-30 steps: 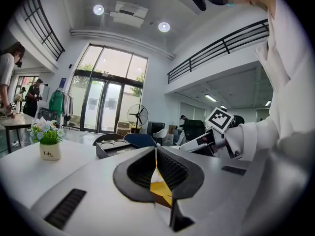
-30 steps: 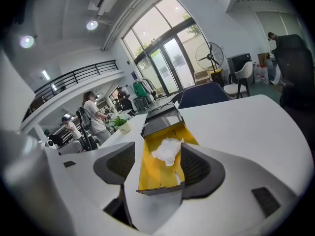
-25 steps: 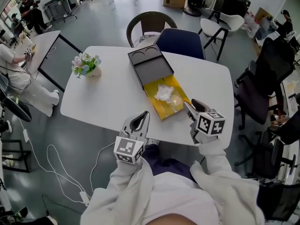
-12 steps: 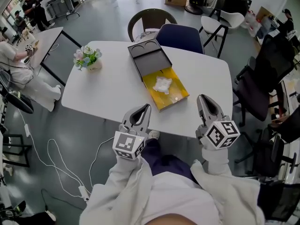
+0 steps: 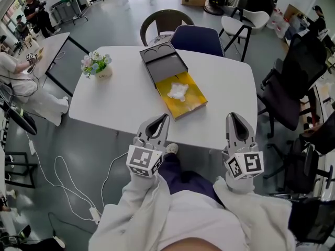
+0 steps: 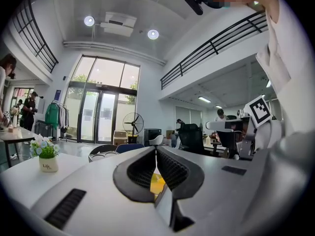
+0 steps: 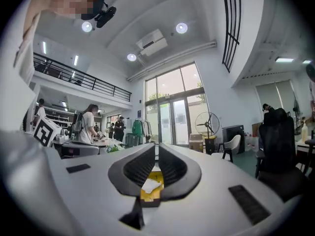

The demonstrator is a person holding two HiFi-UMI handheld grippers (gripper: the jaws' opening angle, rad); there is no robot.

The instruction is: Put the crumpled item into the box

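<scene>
Head view: left claw (image 5: 163, 119) and right claw (image 5: 235, 117) closed, empty, near table (image 5: 204, 129) edge

The head view looks steeply down on the tabletop (image 5: 120, 98), while both gripper views look level across it, all three sharing the yellow box (image 5: 191, 101).

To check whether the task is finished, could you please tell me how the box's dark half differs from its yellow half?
The dark half lies farther from the person; the yellow half lies nearer. The dark half is empty; the yellow half holds the crumpled item. Both lie open, end to end, on the table.
</scene>
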